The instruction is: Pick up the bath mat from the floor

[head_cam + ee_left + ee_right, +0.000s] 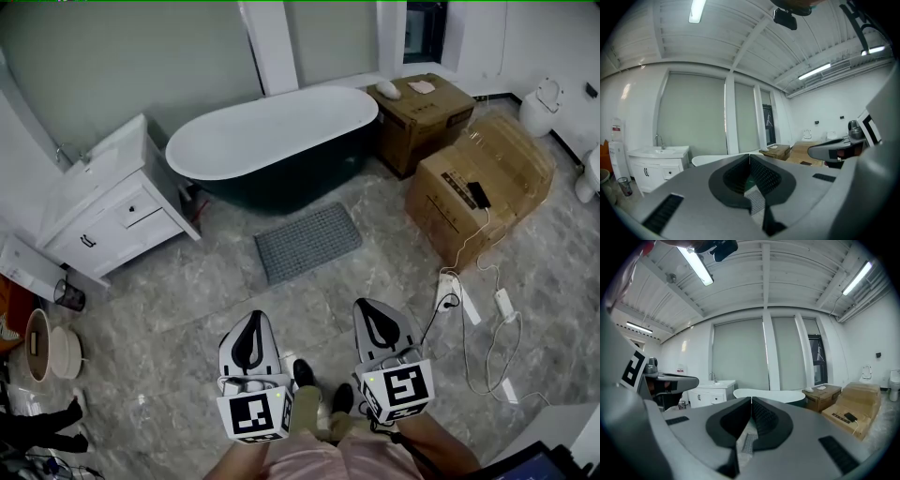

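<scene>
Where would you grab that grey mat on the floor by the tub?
Probably take the bath mat by its near long edge or a near corner, coming down from the person's side. It lies flat and thin on the tiles, so only a rim offers the jaws something to pinch; the far edge sits close to the bathtub.

bathroom, bathtub (272, 141), vanity sink (103, 202), toilet (542, 108)

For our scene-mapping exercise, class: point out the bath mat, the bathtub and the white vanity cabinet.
bath mat (308, 243), head view, middle of its grey textured top.
bathtub (272, 131), head view, white inside of the basin.
white vanity cabinet (142, 212), head view, upper drawer front.
</scene>
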Tool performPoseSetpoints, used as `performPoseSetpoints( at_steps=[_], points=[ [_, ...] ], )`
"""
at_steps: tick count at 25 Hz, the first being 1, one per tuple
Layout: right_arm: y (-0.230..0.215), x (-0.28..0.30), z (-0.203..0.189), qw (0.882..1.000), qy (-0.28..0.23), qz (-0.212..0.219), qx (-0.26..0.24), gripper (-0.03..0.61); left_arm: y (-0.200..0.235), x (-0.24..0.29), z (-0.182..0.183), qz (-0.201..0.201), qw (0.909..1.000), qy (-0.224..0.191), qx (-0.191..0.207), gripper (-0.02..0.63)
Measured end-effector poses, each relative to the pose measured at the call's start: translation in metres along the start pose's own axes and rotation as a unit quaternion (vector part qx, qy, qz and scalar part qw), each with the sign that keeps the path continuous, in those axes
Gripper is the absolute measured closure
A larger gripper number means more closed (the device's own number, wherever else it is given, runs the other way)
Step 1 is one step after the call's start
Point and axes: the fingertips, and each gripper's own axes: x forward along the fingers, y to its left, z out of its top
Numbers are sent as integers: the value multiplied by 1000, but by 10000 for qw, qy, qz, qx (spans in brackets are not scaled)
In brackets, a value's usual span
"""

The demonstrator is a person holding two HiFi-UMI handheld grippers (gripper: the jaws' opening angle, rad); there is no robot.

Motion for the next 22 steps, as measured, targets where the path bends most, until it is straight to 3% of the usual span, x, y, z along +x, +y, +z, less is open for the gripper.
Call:
performPoseSetpoints(
  at_steps=[10,22],
  points=[
    [-6,44,0,9999,37,-74,-98,560,27,32,-20,76,9998,88,-180,589],
    [0,123,19,9996,34,-173,-211,561,76,106,-14,-130,9995,23,-282,589]
  ],
)
